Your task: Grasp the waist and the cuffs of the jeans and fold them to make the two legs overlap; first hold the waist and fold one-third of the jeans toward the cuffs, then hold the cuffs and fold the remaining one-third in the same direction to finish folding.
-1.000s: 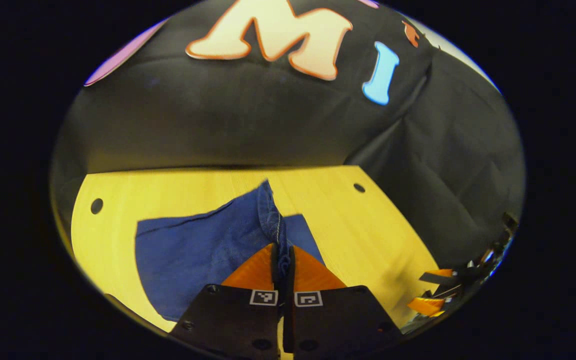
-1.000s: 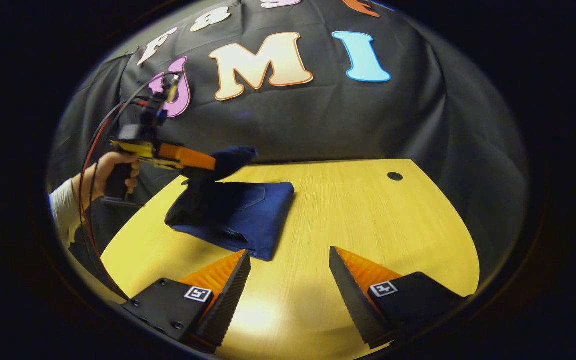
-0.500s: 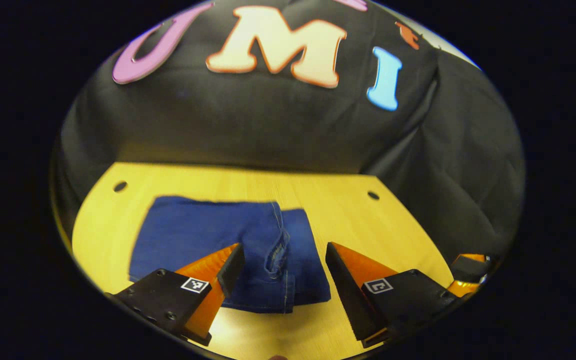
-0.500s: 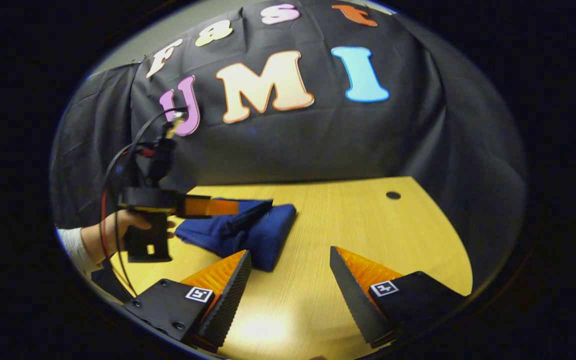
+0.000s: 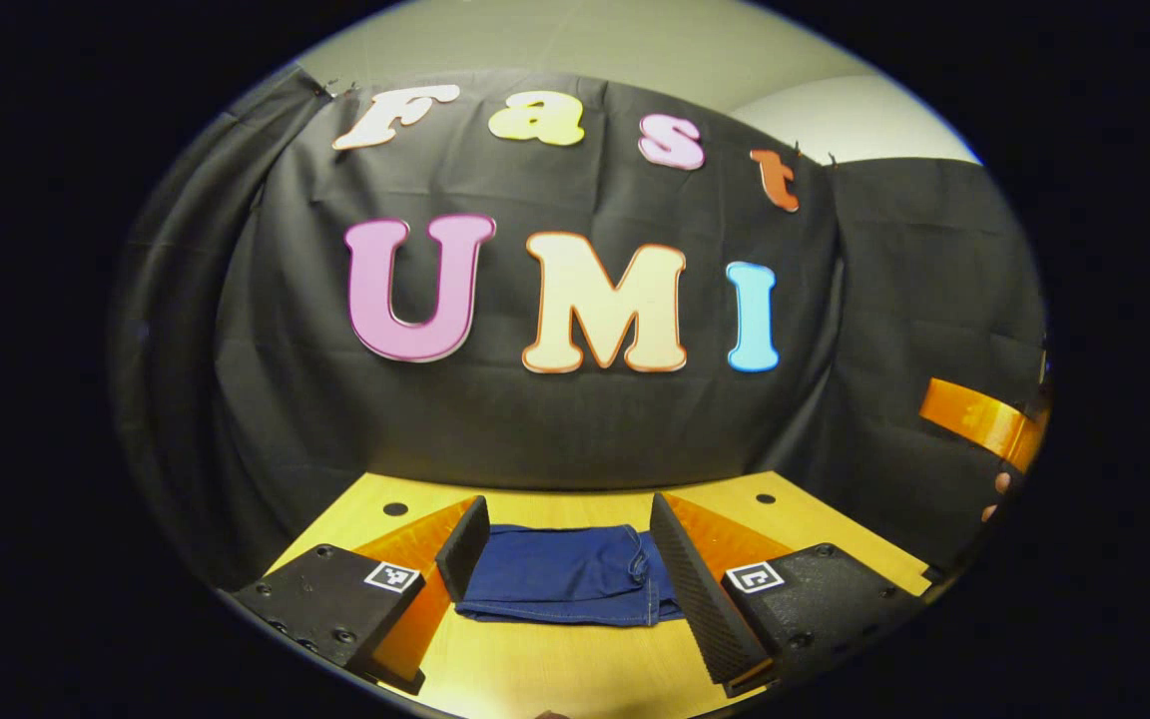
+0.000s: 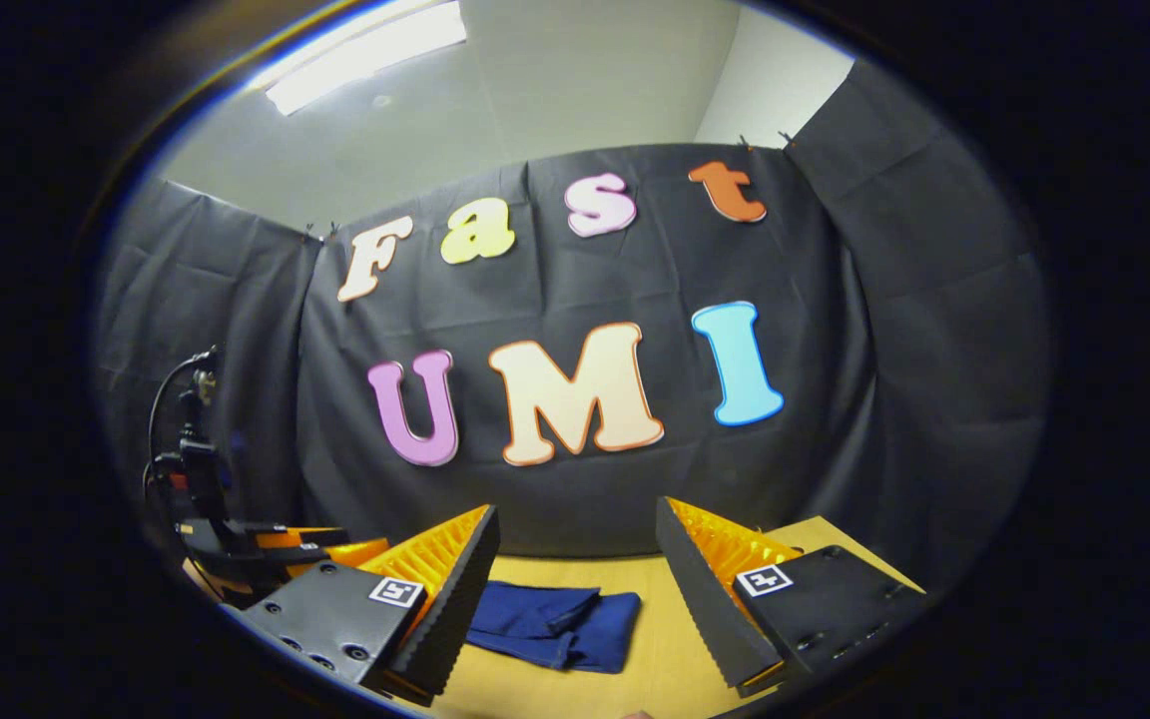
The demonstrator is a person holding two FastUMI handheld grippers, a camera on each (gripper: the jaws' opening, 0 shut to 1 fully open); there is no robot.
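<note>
Folded dark-blue denim jeans [image 5: 567, 587] lying flat on pale wooden table [image 5: 555, 669], long axis crosswise, ahead of left gripper [image 5: 565, 574] and right gripper [image 6: 575, 589], both spread apart, empty.

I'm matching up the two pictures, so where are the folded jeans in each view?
Left gripper view: jeans low centre, on the table between that tool's fingers.
Right gripper view: jeans low, left of centre, on the table.
Shared landmark: the black cloth wall behind the table.
</note>
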